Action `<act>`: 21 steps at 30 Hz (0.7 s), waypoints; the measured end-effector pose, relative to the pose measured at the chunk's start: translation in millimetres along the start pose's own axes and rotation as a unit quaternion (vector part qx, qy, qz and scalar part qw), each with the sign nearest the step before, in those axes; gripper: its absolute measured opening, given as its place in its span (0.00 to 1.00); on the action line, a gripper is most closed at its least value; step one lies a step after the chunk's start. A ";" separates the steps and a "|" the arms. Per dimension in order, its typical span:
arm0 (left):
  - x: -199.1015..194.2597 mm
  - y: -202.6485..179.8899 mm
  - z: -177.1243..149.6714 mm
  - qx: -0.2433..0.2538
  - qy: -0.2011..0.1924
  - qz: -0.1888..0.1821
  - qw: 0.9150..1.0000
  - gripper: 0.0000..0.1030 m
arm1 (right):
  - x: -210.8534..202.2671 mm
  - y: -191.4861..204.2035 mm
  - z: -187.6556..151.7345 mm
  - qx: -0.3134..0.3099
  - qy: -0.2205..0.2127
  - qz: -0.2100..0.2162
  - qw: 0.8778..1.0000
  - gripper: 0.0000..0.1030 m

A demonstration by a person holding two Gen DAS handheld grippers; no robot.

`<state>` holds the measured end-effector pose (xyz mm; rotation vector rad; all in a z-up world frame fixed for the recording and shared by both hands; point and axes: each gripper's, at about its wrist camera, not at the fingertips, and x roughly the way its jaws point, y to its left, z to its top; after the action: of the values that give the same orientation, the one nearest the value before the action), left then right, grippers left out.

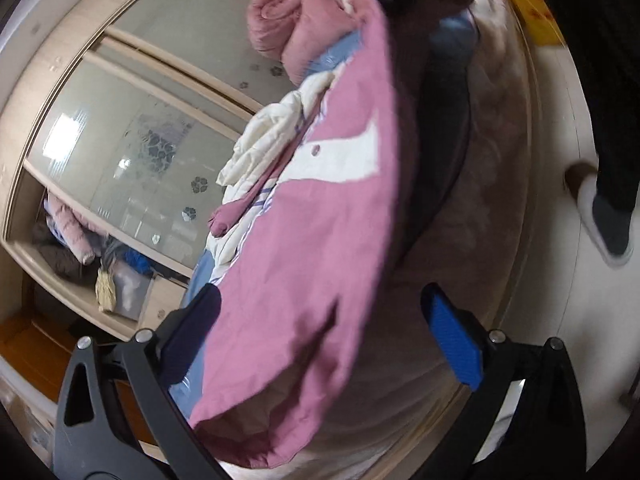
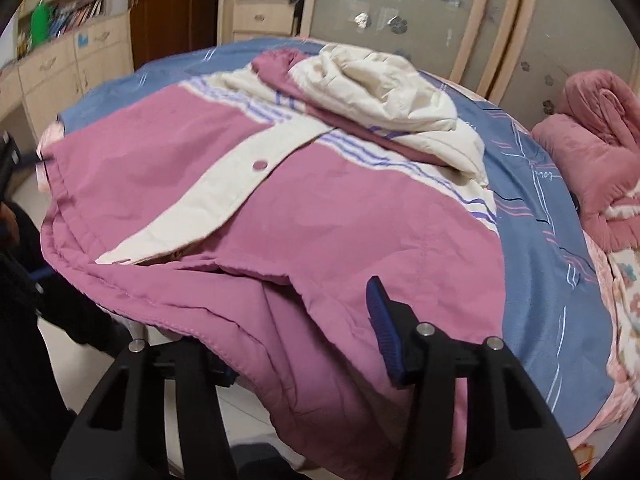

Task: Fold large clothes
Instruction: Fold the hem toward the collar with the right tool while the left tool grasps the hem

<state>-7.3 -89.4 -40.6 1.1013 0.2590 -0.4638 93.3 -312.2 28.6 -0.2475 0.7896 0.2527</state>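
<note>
A large pink jacket [image 2: 280, 208] with a cream button placket, purple stripes and a cream hood [image 2: 384, 88] lies spread on the bed, its hem hanging over the bed's edge. My right gripper [image 2: 304, 340] is open at the hem; pink cloth lies between its jaws, the left finger hidden under it. In the left wrist view the same jacket [image 1: 320, 240] hangs between the wide-open jaws of my left gripper [image 1: 324, 340], with its blue pads [image 1: 452, 340] apart from the cloth.
The bed has a blue sheet [image 2: 552, 248]. A rolled pink quilt [image 2: 592, 132] lies at its far right. A wardrobe with frosted sliding doors [image 1: 132, 128] stands behind. A person's slippered foot [image 1: 608, 220] stands on the pale floor beside the bed.
</note>
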 end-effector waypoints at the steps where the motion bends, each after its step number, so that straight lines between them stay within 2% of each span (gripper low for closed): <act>1: 5.7 1.0 -0.2 0.001 0.005 0.009 1.000 0.94 | -2.7 -1.4 0.8 0.003 -0.006 0.000 1.000 0.47; 2: 9.7 3.5 -0.1 -0.002 0.010 0.016 1.000 0.91 | -4.5 -2.1 1.0 0.004 -0.008 0.001 1.000 0.44; 3: 14.5 7.6 0.3 -0.008 0.015 0.025 1.000 0.80 | -6.4 -3.9 1.2 0.008 -0.011 0.004 1.000 0.40; 4: 21.4 15.8 0.6 -0.021 0.022 0.035 0.999 0.65 | -7.8 -6.4 1.1 0.015 -0.014 0.008 1.000 0.38; 5: 26.6 23.7 0.9 -0.038 0.028 0.034 0.998 0.55 | -7.9 -8.4 0.5 0.021 -0.015 0.012 1.000 0.31; 6: 31.4 30.9 0.6 -0.055 0.035 0.023 0.998 0.23 | -7.3 -9.7 -0.4 0.028 -0.013 0.016 0.999 0.23; 7: 37.3 38.3 0.8 -0.072 0.048 0.012 0.996 0.11 | -7.2 -9.5 -1.7 0.030 -0.015 0.012 0.999 0.20; 10: 39.2 48.0 3.4 -0.092 0.055 0.020 0.994 0.07 | -12.1 -5.5 -8.9 0.043 -0.043 -0.006 0.998 0.13; 12: 34.8 52.8 6.2 -0.116 0.047 0.037 0.991 0.06 | -19.2 2.4 -16.7 0.038 -0.072 -0.039 0.996 0.09; 13: 32.3 54.9 7.1 -0.129 0.042 0.043 0.990 0.06 | -24.5 8.7 -21.7 0.035 -0.092 -0.060 0.993 0.08; 16: 28.8 58.1 7.1 -0.150 0.034 0.049 0.987 0.06 | -30.9 16.6 -33.9 0.040 -0.124 -0.086 0.988 0.08; 18: 28.8 58.6 5.9 -0.162 0.036 0.043 0.985 0.06 | -30.4 16.8 -39.4 0.049 -0.132 -0.089 0.986 0.08; 21: 26.3 60.4 8.4 -0.171 0.032 0.054 0.983 0.06 | -32.8 20.2 -40.4 0.041 -0.143 -0.106 0.983 0.08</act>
<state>44.7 -80.7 -0.2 0.7891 0.3202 -0.2743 37.8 -310.1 22.4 -0.2092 0.4835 0.0525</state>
